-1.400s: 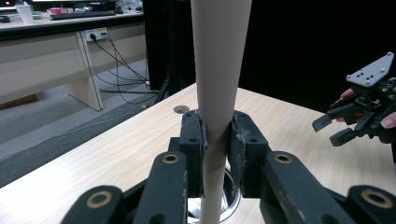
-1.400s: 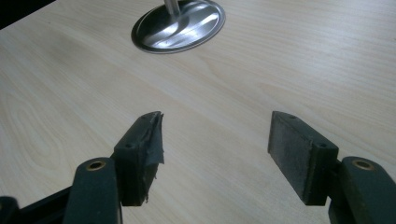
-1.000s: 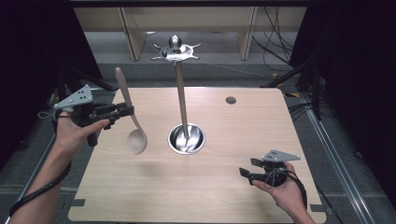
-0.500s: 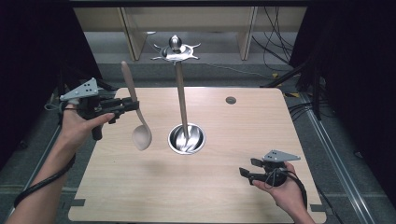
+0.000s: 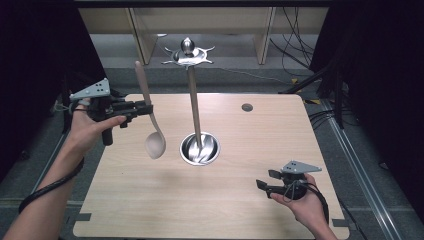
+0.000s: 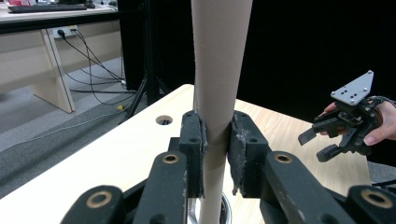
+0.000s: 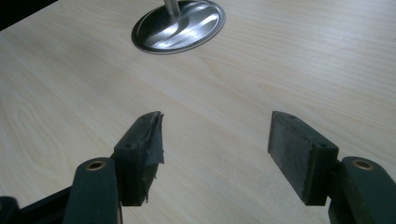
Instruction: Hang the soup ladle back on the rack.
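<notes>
Left gripper (image 5: 142,107) pinches spoon (image 5: 150,120) mid-handle, held above surface (image 5: 250,150), long axis near-upright, bowl down; stand (image 5: 199,148) just right. Right gripper (image 5: 267,180) spread, empty, near right.

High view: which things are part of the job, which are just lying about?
In the job:
- wooden spoon, clamped by the handle in the left gripper, bowl hanging down
- metal stand with hooks on top, base on the table

Just about:
- right gripper, open and holding nothing
- cables on the floor behind
</notes>
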Motion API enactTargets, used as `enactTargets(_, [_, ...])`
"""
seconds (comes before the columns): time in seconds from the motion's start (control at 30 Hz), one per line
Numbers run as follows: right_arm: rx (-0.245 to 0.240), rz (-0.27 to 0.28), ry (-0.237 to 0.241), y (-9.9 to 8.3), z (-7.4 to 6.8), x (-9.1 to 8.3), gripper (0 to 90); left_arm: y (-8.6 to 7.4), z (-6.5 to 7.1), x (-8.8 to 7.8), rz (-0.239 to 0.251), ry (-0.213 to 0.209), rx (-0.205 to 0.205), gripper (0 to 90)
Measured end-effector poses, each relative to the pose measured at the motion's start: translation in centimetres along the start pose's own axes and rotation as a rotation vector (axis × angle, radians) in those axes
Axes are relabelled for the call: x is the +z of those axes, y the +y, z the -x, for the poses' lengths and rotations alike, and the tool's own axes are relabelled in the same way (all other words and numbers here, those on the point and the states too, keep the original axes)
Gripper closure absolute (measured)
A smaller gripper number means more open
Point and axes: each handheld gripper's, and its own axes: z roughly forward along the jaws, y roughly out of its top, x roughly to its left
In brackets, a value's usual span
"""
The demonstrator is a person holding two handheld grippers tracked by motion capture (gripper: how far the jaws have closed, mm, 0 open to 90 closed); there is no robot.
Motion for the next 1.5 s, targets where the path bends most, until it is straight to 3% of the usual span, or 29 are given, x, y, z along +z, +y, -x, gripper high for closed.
enactTargets(0.07, [0.012,0.013,0.019,0.0,0.0,0.2,35.9,0.2,-0.1,0.1,-0.007,0.008,0.004,75.7])
enactTargets(0.27, [0.003,0.0,0.003,0.0,0.0,0.0,35.9,0.7,-0.2,0.3,-0.015,0.01,0.017,75.7])
enactTargets(0.33, [0.038,0.001,0.017,0.0,-0.3,0.1,35.9,0.8,-0.2,0.3,-0.015,0.009,0.016,75.7])
enactTargets(0.43, [0.046,-0.012,0.023,0.0,-0.3,0.1,35.9,1.0,-0.3,0.4,-0.017,0.006,0.015,75.7])
enactTargets(0.63, [0.031,-0.011,0.011,-0.1,-0.2,0.1,35.8,1.1,-0.5,0.7,-0.021,0.001,0.018,75.7])
enactTargets(0.73, [0.042,-0.002,0.038,-0.1,-0.3,0.3,35.8,1.1,-0.6,1.1,-0.025,-0.011,0.014,75.7])
enactTargets(0.93, [0.03,-0.011,0.015,-0.1,-0.2,0.2,35.7,1.2,-0.7,1.5,-0.034,-0.02,0.017,75.7])
enactTargets(0.97, [0.037,-0.01,0.034,-0.1,-0.2,0.2,35.7,1.3,-0.7,1.6,-0.035,-0.022,0.013,75.7])
enactTargets(1.0, [0.002,-0.005,0.021,-0.1,0.0,0.2,35.7,1.3,-0.7,1.7,-0.038,-0.024,0.016,75.7])
enactTargets(1.03, [-0.001,-0.01,0.016,-0.1,0.0,0.2,35.7,1.3,-0.7,1.8,-0.035,-0.028,0.015,75.7])
enactTargets(1.17, [0.001,-0.003,0.018,-0.1,0.0,0.2,35.7,1.4,-0.7,2.0,-0.042,-0.027,0.018,75.7])
enactTargets(1.2, [0.031,-0.016,0.025,-0.1,-0.2,0.1,35.7,1.4,-0.7,2.0,-0.041,-0.028,0.016,75.7])
enactTargets(1.27, [-0.004,-0.007,0.001,0.0,0.0,0.1,35.7,1.5,-0.7,2.1,-0.044,-0.029,0.018,75.6])
enactTargets(1.5, [0.005,-0.004,0.001,0.0,0.0,0.0,35.7,1.6,-0.6,2.6,-0.051,-0.042,0.021,75.7])
